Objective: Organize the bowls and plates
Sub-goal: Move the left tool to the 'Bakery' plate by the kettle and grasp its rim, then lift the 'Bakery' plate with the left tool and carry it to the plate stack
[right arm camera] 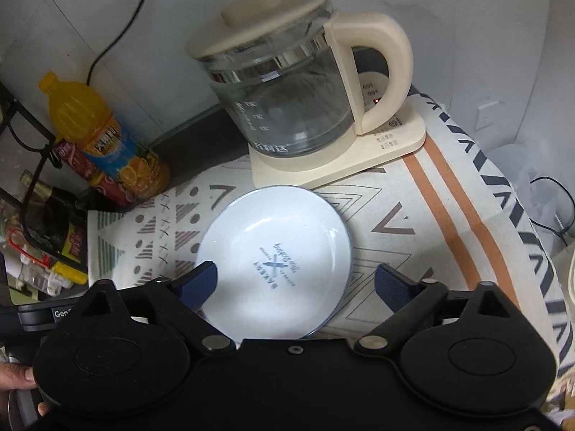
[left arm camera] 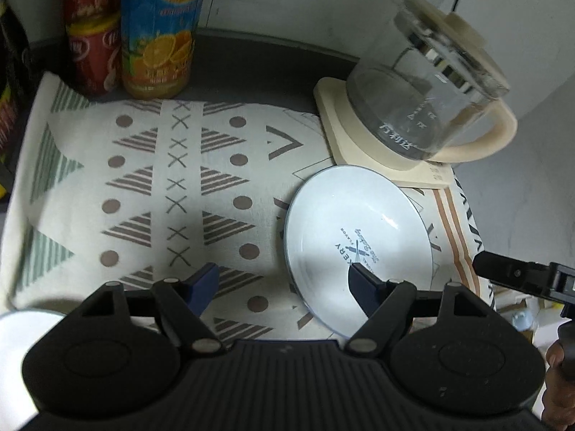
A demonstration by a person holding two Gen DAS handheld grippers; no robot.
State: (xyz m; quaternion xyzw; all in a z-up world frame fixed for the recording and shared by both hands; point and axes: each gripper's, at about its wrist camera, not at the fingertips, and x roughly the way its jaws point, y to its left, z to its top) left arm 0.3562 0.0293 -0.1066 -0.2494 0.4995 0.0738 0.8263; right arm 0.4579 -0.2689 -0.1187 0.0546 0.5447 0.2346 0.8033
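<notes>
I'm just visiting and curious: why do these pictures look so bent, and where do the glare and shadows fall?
Left wrist view: fisheye bends the kettle sideways; the left gripper shadows the plate.
Right wrist view: table edges curve; glare streaks the kettle's glass; the picture darkens at its corners.

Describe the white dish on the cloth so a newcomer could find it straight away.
Start at the glass kettle on its cream base. Directly in front of that base, on the patterned cloth, lies a shallow white plate. It is the only dish there, thinly blue-rimmed, with a small blue bakery logo printed at its centre.
</notes>
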